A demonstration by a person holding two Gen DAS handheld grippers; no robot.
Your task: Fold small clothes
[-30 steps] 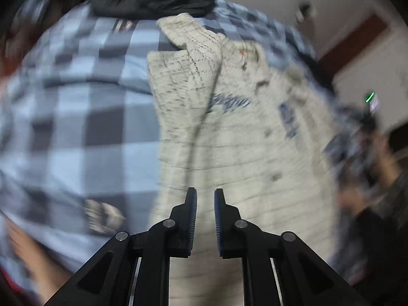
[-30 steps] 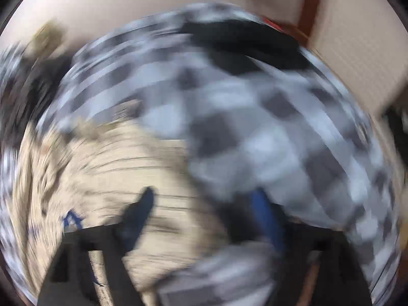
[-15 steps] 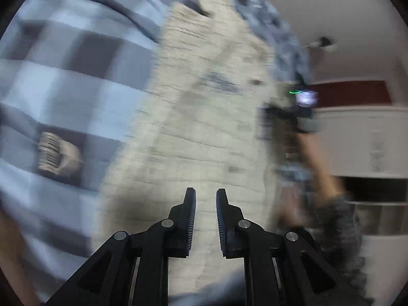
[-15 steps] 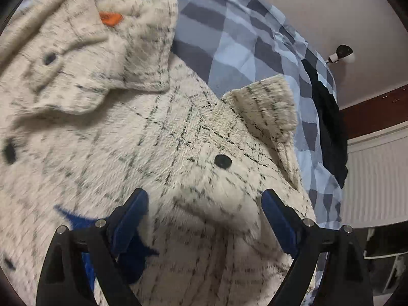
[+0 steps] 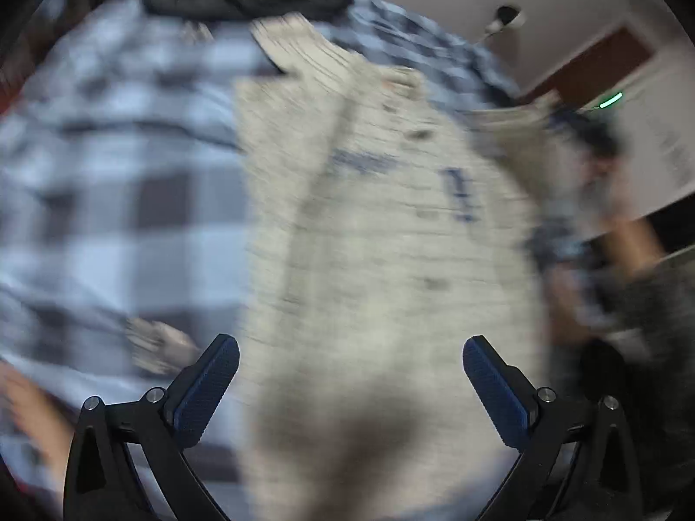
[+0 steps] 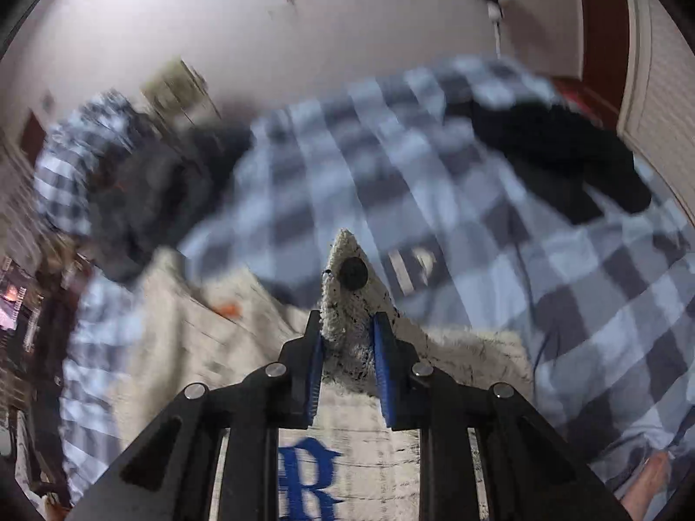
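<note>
My right gripper has just clamped shut on a buttoned corner of the cream jacket at twelve o'clock and lifted it, starting a fold. My left gripper just sprang wide open, empty, over the jacket spread on the checked blanket beyond.

A large blue letter "R" in an old-style, pointed typeface was printed on the cream jacket, at the bottom centre of the right wrist view. In the left wrist view, blue marks on the same jacket, right of centre, were too blurred to read.
</note>
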